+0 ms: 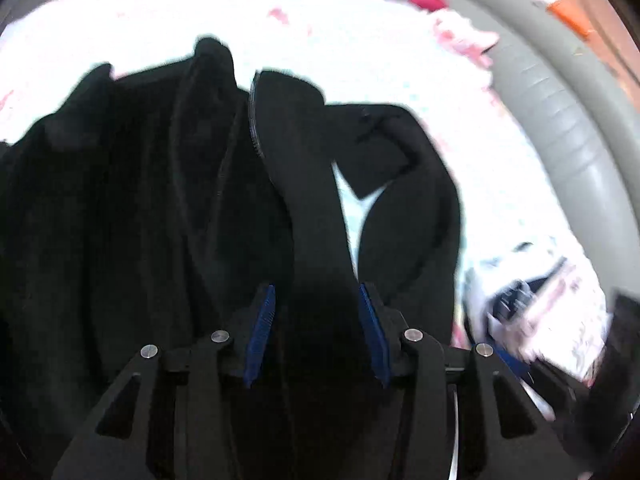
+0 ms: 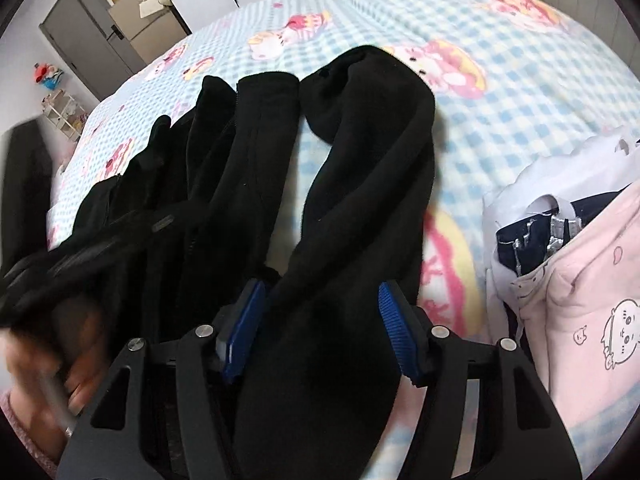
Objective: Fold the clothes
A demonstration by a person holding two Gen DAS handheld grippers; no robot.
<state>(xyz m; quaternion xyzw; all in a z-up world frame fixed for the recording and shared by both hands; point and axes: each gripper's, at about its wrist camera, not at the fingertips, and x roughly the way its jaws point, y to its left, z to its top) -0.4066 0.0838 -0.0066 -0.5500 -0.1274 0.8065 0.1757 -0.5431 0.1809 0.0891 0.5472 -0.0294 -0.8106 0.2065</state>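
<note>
Both tongs carry folds of one black garment (image 2: 224, 184) above the bed (image 2: 500, 92). Left tongs (image 1: 318, 332): the blue pads (image 1: 262, 332) stand partly spread, with a thick band of black fabric running up between them; motion blur and the dark cloth leave it unclear whether the pads press on the fabric. Right tongs (image 2: 320, 332): the blue pads (image 2: 396, 332) stand at a medium spread, filled by a bunched black sleeve-like section that rises from the jaws and drapes away toward the bedspread; the fabric fills the gap from pad to pad.

In the right wrist view the garment hangs in several vertical folds to the left of the gripped section, over a blue-and-white checked bedspread with pink cartoon prints. A stack of clothes (image 2: 580, 280), pink on the outside with white and navy pieces behind, lies on the bed at right. A person's hand (image 2: 76, 364) appears blurred at lower left. A grey cabinet (image 2: 88, 36) stands beyond the bed.
</note>
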